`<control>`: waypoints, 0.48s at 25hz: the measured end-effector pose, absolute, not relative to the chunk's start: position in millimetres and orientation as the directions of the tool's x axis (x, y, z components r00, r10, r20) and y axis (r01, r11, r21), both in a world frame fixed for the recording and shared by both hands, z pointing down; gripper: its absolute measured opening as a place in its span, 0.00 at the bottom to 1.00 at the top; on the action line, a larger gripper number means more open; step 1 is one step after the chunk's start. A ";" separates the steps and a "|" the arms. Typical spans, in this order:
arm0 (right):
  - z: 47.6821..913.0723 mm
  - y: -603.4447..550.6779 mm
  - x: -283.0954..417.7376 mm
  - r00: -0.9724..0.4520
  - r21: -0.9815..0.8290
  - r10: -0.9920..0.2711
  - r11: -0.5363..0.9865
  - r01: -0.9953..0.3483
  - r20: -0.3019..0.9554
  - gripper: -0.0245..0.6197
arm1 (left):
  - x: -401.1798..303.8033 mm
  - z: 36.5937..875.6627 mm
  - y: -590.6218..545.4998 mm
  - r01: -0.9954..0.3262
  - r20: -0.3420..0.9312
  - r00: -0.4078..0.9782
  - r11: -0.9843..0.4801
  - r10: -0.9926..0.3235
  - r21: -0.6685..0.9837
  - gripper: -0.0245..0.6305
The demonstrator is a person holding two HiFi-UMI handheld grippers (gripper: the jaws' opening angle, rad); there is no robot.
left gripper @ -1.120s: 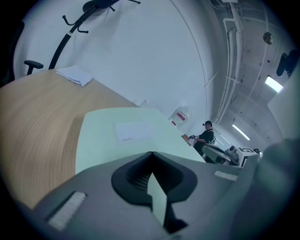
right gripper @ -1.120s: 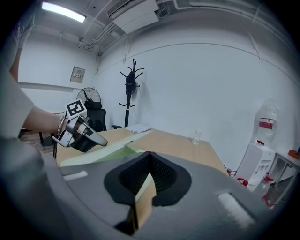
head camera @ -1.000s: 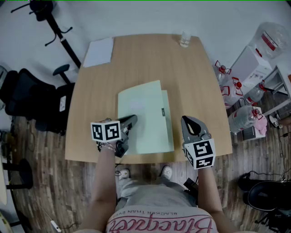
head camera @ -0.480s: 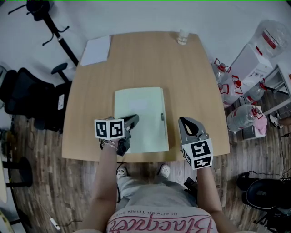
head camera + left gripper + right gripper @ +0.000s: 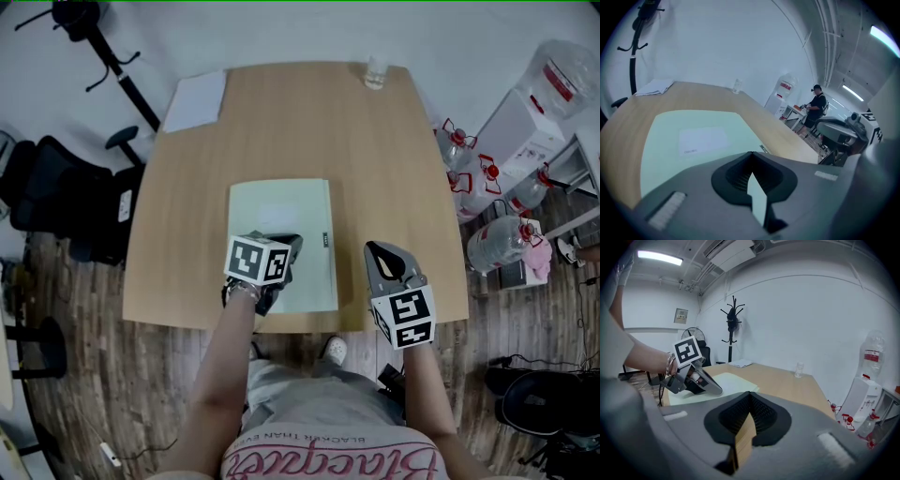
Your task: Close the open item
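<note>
A pale green folder [image 5: 279, 220] is seen lying flat and shut on a wooden table [image 5: 300, 122], near its front edge. The left gripper [image 5: 289, 246] is held over the folder's near part, its jaws drawn together on nothing. The right gripper [image 5: 377, 251] is held just right of the folder, off it, jaws likewise pressed together and empty. A small glass [image 5: 376, 73] is placed far beyond the folder.

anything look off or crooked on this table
Nothing spilled or damaged. The green folder lies flat and closed, roughly square to the table. The only oddity is the white paper at the far left corner, which sits skewed and seems to poke just past the edge.
</note>
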State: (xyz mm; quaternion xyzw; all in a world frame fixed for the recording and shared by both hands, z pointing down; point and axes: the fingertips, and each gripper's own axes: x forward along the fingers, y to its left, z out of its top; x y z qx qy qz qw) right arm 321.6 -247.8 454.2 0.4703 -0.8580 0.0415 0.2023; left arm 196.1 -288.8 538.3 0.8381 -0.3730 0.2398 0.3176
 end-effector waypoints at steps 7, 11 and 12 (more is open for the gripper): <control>456.1 -247.8 330.2 -0.500 0.116 -0.774 0.579 -0.807 0.389 0.04 | 236.6 551.1 -287.2 -0.776 0.718 0.537 -0.594 -0.443 0.214 0.07; 457.6 -246.0 337.9 -0.507 0.116 -0.769 0.587 -0.801 0.390 0.04 | 246.7 560.7 -285.8 -0.780 0.765 0.452 -0.619 -0.459 0.090 0.07; 458.1 -245.7 340.5 -0.507 0.117 -0.768 0.588 -0.800 0.391 0.04 | 247.3 561.7 -286.7 -0.784 0.767 0.437 -0.617 -0.470 0.069 0.07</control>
